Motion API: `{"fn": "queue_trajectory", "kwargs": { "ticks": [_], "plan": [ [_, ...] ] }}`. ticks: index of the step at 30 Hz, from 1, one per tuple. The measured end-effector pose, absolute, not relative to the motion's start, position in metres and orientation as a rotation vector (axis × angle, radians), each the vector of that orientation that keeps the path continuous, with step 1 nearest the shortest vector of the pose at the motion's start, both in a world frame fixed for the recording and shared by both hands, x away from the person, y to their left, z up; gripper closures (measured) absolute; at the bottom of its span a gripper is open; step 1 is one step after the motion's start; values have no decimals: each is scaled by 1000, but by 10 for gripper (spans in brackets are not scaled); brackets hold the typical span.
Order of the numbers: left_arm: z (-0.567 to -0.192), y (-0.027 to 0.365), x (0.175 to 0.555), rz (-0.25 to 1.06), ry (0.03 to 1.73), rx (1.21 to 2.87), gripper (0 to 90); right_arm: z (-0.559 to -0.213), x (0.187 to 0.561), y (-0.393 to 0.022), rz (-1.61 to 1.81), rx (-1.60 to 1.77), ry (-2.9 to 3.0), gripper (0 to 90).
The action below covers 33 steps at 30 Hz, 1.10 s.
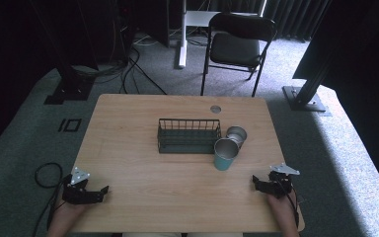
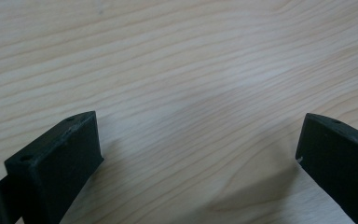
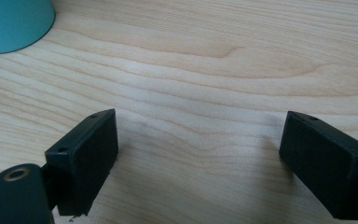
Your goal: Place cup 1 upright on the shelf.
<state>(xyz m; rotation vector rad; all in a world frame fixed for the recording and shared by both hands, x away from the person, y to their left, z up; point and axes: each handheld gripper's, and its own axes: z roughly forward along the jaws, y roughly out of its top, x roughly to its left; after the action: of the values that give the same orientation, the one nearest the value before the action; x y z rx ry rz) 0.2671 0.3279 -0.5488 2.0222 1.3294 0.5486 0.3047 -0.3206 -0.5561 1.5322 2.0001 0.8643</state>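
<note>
A dark wire basket stands in the middle of the wooden table. Just right of it stand a teal metal cup and, behind that, a silver cup, both upright. My left gripper rests at the table's near left edge, jaws wide apart over bare wood. My right gripper sits at the near right edge, also open with nothing between its fingers. The teal cup's base appears at the top left of the right gripper view.
A round grommet is set into the table near its far edge. Beyond the table stand a black folding chair, a white desk leg and dark stands. Cables lie on the carpet at the left.
</note>
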Motion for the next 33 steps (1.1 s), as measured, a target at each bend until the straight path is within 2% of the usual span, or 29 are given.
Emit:
{"fn": "queue_trajectory", "kwargs": {
  "ticks": [9, 33],
  "plan": [
    [-543, 312, 264, 560, 1227, 2056, 6, -556, 305, -321, 864, 1532, 2000, 112],
    [-537, 254, 276, 450, 1012, 2139, 14, -556, 305, -321, 864, 1533, 2000, 112]
  ]
}}
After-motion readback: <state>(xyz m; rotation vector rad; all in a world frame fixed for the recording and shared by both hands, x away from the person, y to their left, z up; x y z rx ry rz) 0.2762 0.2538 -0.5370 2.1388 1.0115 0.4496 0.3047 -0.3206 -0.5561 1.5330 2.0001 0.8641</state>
